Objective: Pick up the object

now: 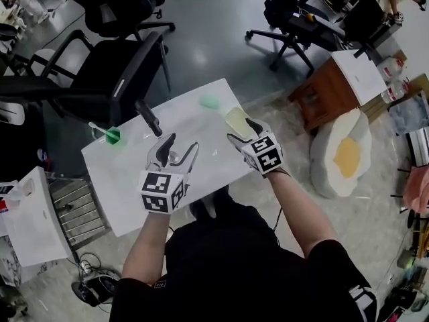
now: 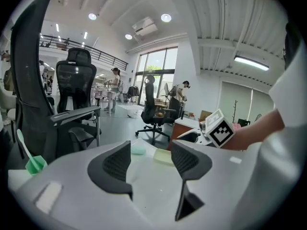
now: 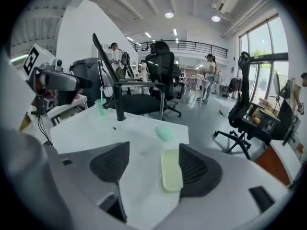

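A pale yellow-green flat bar (image 1: 236,120) lies on the white table (image 1: 127,180) near its far right edge. My right gripper (image 1: 242,131) is open around it. In the right gripper view the bar (image 3: 171,169) lies lengthwise between the jaws, right beside the right-hand pad (image 3: 194,169), with a wide gap to the left-hand pad. A mint green lump (image 1: 210,102) sits just beyond the bar, also visible ahead in the right gripper view (image 3: 164,132). My left gripper (image 1: 179,151) hovers over the table's middle, open with nothing between its fingers (image 2: 150,152).
A green cup (image 1: 112,135) with a stick in it stands at the table's left edge. A black post (image 1: 149,118) rises beside it. Office chairs (image 1: 107,66) crowd the far left. A wooden stand (image 1: 332,89) and an egg-shaped cushion (image 1: 343,154) lie to the right.
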